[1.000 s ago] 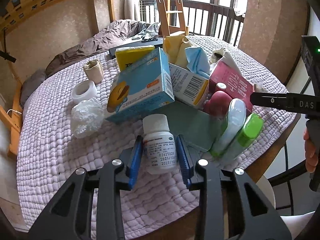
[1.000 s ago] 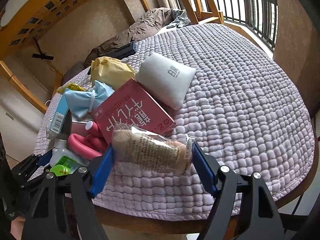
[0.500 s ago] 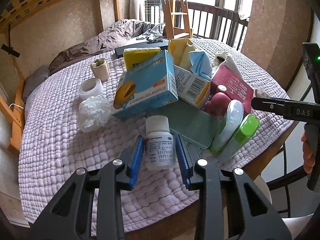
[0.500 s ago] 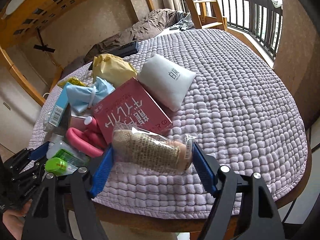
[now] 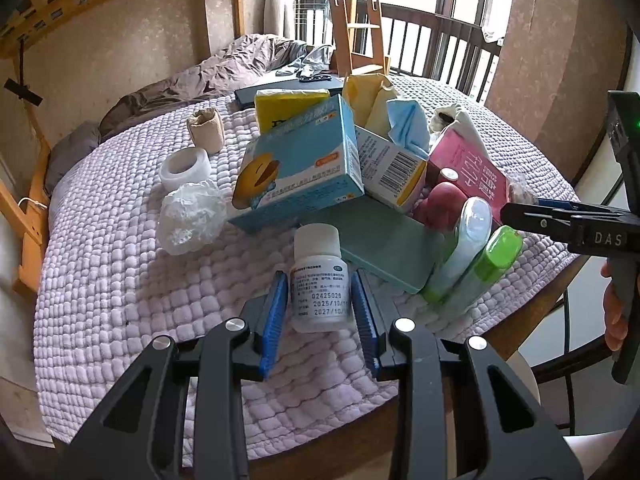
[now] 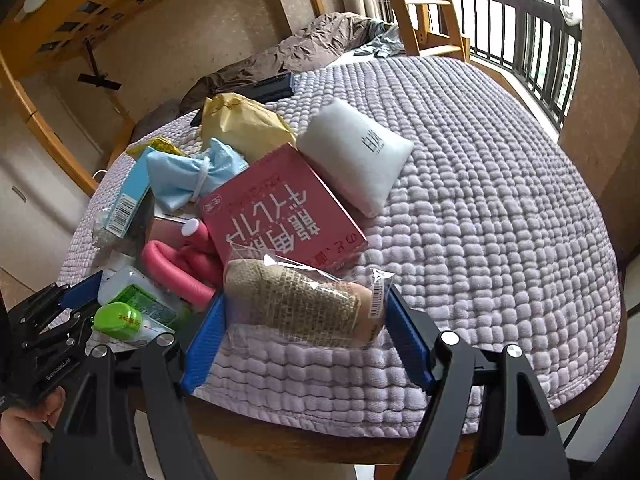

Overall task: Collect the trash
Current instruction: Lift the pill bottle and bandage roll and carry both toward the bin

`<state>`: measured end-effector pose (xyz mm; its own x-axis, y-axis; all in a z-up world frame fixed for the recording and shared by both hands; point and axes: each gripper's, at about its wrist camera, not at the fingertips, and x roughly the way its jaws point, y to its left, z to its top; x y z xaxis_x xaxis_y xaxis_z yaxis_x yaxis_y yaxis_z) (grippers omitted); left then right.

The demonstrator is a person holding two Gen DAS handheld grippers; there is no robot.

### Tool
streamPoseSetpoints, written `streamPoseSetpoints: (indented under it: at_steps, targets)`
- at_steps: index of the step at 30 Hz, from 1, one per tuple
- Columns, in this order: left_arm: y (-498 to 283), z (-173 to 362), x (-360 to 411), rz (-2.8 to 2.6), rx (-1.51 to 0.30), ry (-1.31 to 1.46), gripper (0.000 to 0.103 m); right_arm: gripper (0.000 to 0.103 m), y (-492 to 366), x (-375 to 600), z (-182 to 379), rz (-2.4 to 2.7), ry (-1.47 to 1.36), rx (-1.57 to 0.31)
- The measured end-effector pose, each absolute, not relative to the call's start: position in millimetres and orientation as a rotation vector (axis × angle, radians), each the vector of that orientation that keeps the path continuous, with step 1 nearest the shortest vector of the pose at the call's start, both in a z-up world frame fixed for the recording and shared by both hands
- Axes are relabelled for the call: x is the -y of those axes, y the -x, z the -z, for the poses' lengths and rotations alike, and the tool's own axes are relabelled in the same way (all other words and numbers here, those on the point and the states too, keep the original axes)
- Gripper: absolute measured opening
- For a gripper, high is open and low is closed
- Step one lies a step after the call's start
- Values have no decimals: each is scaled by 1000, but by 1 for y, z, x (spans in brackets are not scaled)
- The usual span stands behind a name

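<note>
Holding a white pill bottle (image 5: 319, 280) at lower centre of its view, the left gripper (image 5: 320, 312) is closed to the bottle's width, while the right gripper (image 6: 306, 320) spans a bagged bandage roll (image 6: 304, 300) lengthwise, pads at both ends. Collection appears barely begun: boxes, a blue box (image 5: 298, 164), a pink carton (image 6: 280, 208) and tubes remain heaped mid-frame, no bin visible. Surface is a lilac quilted cover (image 6: 500, 208) on a round table, bunk frame and balcony rail behind.

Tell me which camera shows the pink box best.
The right wrist view: the pink box lies face up there, its whole printed top visible behind the wrapped bandage roll. The left wrist view shows only a slanted corner of it, partly hidden behind other clutter.
</note>
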<state>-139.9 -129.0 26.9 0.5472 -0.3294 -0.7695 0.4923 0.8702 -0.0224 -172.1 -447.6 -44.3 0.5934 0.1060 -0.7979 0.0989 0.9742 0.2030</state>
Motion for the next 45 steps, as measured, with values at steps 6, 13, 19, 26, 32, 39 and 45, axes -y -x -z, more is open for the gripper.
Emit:
streamPoseSetpoints:
  at_steps: [6,13,19,26,32,39,45]
  targets:
    - [142,-28,125,490,-870,-191,36,74,178,445,37,-21,-205,-927]
    - [145,-28,120,506,-880,-197,35,74,188,444,33,-37,-182,-927]
    - [127,-23,118,485,-903,-154,56,74,190,439,38,-44,-186,-935]
    - [125,-19,125,489,-911,-193,34,74,194,430,38,-63,-164,-931]
    - [137,-22,121,470,-906,-199,34,74,206,429,37,-73,-149,-937]
    - [150,-28,110,454,-913,-171,34,74,223,431,33,-86,-145,-941]
    - [162,-31,103,450,-919,-149,34,74,240,429,32,-103,-139,-948]
